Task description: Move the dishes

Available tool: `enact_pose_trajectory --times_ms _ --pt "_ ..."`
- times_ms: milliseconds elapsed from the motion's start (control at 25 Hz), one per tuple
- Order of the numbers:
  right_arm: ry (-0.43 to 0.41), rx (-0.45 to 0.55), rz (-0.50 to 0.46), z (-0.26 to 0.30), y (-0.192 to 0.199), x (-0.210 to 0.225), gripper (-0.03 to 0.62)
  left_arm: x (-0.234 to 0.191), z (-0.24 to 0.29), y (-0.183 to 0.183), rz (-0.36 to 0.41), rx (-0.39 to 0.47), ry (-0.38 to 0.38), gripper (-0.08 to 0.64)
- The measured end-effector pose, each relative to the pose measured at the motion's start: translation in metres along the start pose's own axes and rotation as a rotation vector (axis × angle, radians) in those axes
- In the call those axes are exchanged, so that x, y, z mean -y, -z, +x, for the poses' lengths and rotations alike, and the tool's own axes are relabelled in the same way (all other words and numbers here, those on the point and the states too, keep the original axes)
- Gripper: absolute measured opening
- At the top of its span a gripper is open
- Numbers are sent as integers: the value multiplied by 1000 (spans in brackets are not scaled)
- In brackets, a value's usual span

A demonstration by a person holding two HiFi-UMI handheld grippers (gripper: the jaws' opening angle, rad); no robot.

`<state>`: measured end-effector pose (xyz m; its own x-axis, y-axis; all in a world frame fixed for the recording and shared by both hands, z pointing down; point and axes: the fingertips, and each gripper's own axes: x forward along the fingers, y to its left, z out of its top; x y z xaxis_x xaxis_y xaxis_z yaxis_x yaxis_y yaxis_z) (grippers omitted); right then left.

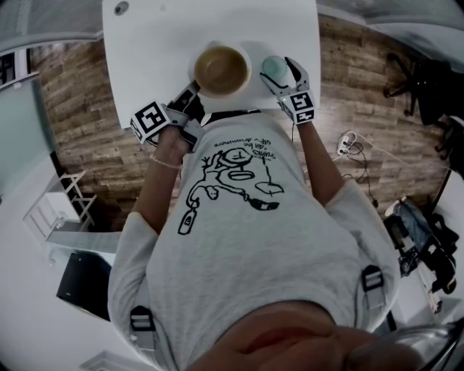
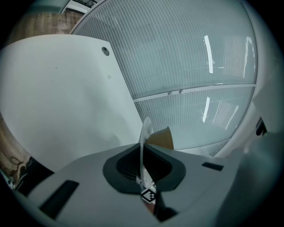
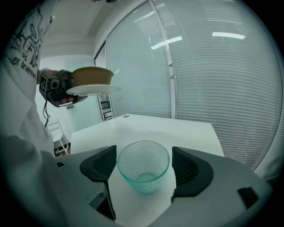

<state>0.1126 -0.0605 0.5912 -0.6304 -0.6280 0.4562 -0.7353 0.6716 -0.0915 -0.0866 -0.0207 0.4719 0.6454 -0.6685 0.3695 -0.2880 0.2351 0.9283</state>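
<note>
A brown bowl (image 1: pixel 221 69) sits on a white plate (image 1: pixel 244 88), held level above the near edge of the white table (image 1: pixel 159 51). My left gripper (image 1: pixel 194 93) is shut on the plate's near rim. In the left gripper view the plate (image 2: pixel 143 142) shows edge-on between the pads, with the bowl (image 2: pixel 160 138) behind it. A green dimpled glass (image 3: pixel 143 166) stands upright between the pads of my right gripper (image 3: pixel 144 172), which is shut on it. The head view shows the glass (image 1: pixel 273 68) just right of the bowl. The right gripper view shows the bowl (image 3: pixel 92 75) and plate (image 3: pixel 93 90) raised at left.
The table has a cable hole (image 1: pixel 121 8) near its far left corner. A glass wall with blinds (image 3: pixel 213 80) stands beyond the table. Wood floor (image 1: pixel 80 109) lies on both sides. A black chair (image 1: pixel 413 80) and cables (image 1: pixel 351 145) are at right, and a white rack (image 1: pixel 61 203) at left.
</note>
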Motion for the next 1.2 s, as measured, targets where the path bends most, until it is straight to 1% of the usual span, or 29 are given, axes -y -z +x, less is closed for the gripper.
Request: enact_pose_trajectory --times_ms 200,360,480,520,560,640,800,960,1040,1200 --pt "-5 59 31 -18 -36 8 379 0 1 1 -2 -1 8 9" --pt "-19 31 35 -26 -63 6 377 -1 2 1 -2 -5 18 10" --pt "-36 12 81 -28 -77 4 376 -2 3 2 -3 -8 26 11" --pt "-43 10 101 -29 -83 2 366 -2 3 2 -2 -9 29 10" --pt "-52 11 120 -30 -90 0 341 -2 4 2 -1 -10 33 9" --pt "-76 30 162 -33 -106 -6 271 -2 4 1 4 -13 40 10" --pt "-155 74 239 -42 -135 -24 199 0 5 1 0 -10 56 10" --pt "-251 58 266 -48 -155 -49 110 -1 5 2 2 -11 53 9" --pt "-291 46 285 -49 -162 -58 86 -1 6 2 7 -15 55 9" --pt "-347 9 336 -46 -164 -72 84 -3 7 3 13 -19 60 9"
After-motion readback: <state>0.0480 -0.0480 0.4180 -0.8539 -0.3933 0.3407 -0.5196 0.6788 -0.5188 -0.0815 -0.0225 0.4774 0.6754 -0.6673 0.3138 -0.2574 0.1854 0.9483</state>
